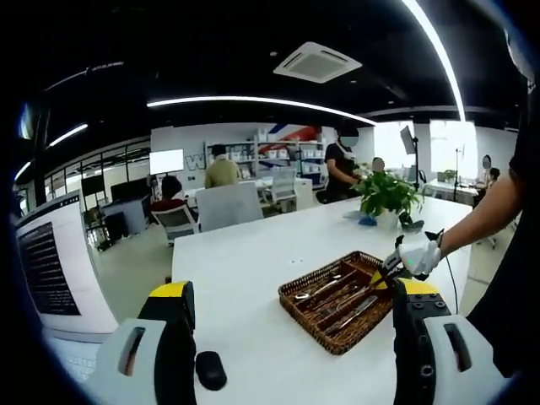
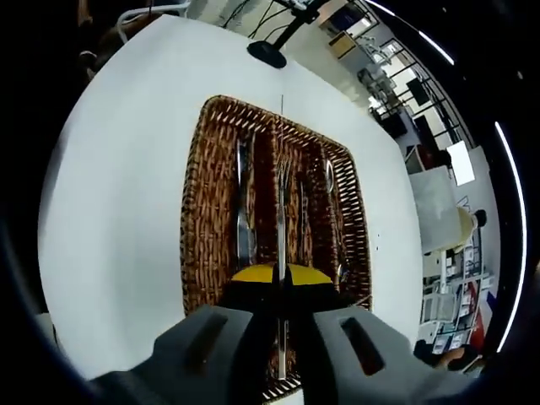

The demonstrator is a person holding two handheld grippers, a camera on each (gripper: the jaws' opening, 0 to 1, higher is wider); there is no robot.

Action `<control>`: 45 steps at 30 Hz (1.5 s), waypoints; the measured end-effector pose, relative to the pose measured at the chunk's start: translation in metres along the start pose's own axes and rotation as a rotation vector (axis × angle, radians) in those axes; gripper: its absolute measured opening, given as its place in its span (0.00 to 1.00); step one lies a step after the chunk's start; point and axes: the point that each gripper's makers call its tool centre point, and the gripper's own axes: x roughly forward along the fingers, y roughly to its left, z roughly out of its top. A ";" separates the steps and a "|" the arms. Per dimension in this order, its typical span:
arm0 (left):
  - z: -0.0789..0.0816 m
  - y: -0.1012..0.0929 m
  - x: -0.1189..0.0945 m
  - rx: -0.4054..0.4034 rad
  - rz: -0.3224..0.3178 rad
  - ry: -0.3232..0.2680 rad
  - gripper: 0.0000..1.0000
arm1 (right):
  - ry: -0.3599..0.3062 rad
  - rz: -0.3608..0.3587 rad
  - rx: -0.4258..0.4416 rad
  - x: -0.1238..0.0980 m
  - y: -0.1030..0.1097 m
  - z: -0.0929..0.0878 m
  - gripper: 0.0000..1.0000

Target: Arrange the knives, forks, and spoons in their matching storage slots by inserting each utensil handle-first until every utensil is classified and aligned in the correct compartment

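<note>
Three utensils in the wicker tray [image 2: 202, 211]; right tool [image 2: 278, 274] clamped on a fork [image 2: 280, 202]; left tool [image 1: 291, 295] apart.

No text, label or number can be read; the monitor's [image 1: 46, 270] lines are blurred.

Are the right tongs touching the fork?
Touching. In the right gripper view the right tongs are closed on the fork, pinching its handle above the basket.

Left gripper view sits low and back, facing across the table [image 1: 253, 253], right gripper view hovers straight over the shared wicker tray [image 2: 202, 211], frame center.
</note>
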 end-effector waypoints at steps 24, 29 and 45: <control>-0.015 0.004 -0.015 -0.027 0.034 0.017 0.99 | 0.068 0.165 -0.065 0.039 0.035 -0.010 0.01; -0.017 0.004 -0.017 -0.038 0.034 0.018 0.99 | 0.102 0.195 -0.047 0.042 0.044 -0.018 0.01; -0.014 0.002 -0.013 -0.028 0.024 0.007 0.99 | 0.121 0.233 -0.087 0.043 0.045 -0.017 0.07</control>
